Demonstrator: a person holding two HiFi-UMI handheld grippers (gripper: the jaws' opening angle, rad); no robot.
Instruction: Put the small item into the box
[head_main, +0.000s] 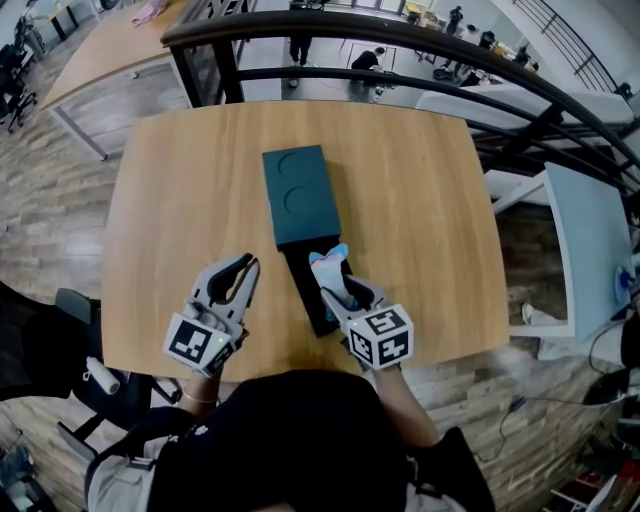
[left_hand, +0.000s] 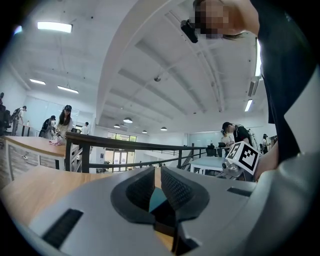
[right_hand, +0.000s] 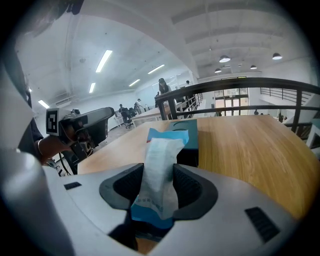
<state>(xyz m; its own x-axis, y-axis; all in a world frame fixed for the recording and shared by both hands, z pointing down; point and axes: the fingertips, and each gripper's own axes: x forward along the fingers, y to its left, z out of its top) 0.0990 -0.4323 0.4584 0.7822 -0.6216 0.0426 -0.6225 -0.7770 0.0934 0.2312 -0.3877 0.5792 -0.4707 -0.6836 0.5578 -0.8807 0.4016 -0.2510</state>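
My right gripper (head_main: 335, 275) pinches the small blue-and-white packet (right_hand: 159, 165) over the box's black tray (head_main: 305, 290) — right at the near edge of the teal lid (head_main: 298, 195), which leaves the tray's near part uncovered. My left gripper (head_main: 243, 265) sits beside the tray on the table (head_main: 420, 200), jaws pressed together on nothing.

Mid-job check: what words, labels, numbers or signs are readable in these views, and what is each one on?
No text here can be read.
Packet held in the right gripper: small blue print near its lower end, too blurred to read.
Marker cubes: black-and-white square patterns only, no words or numbers.
Box lid: two pressed circles, no lettering visible.
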